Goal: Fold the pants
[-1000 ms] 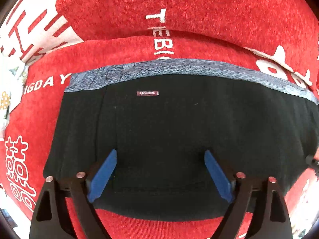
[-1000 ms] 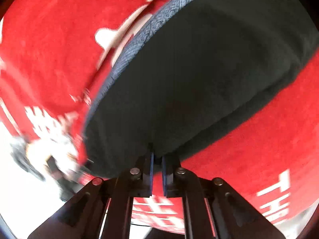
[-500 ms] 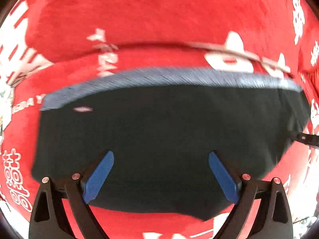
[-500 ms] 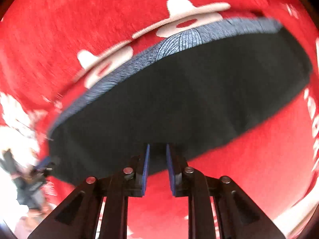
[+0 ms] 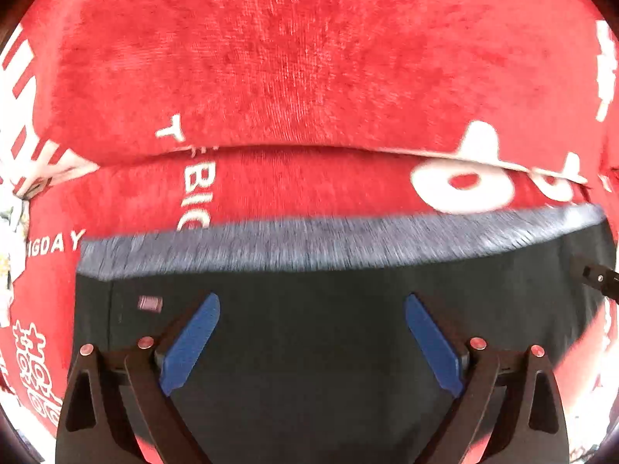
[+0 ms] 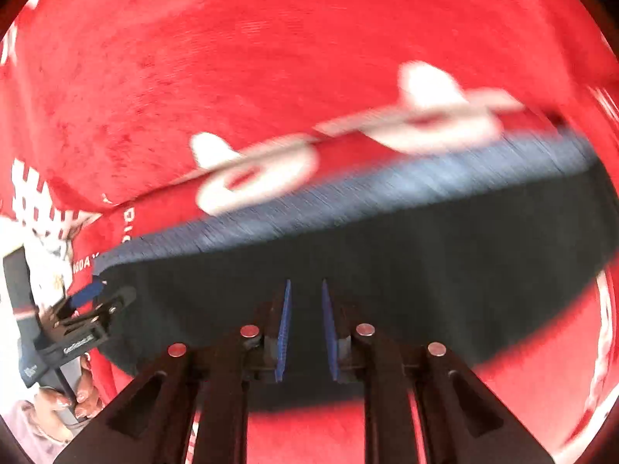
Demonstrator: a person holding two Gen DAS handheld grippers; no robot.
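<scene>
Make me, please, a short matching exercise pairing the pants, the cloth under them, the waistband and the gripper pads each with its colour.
Things:
1. pants
2. cloth
3. waistband
4. pads of the left gripper

Colours:
a. blue
b. grey
c. red with white lettering
d. black

Pairs: 1-d, 2-c, 3-b, 4-a
</scene>
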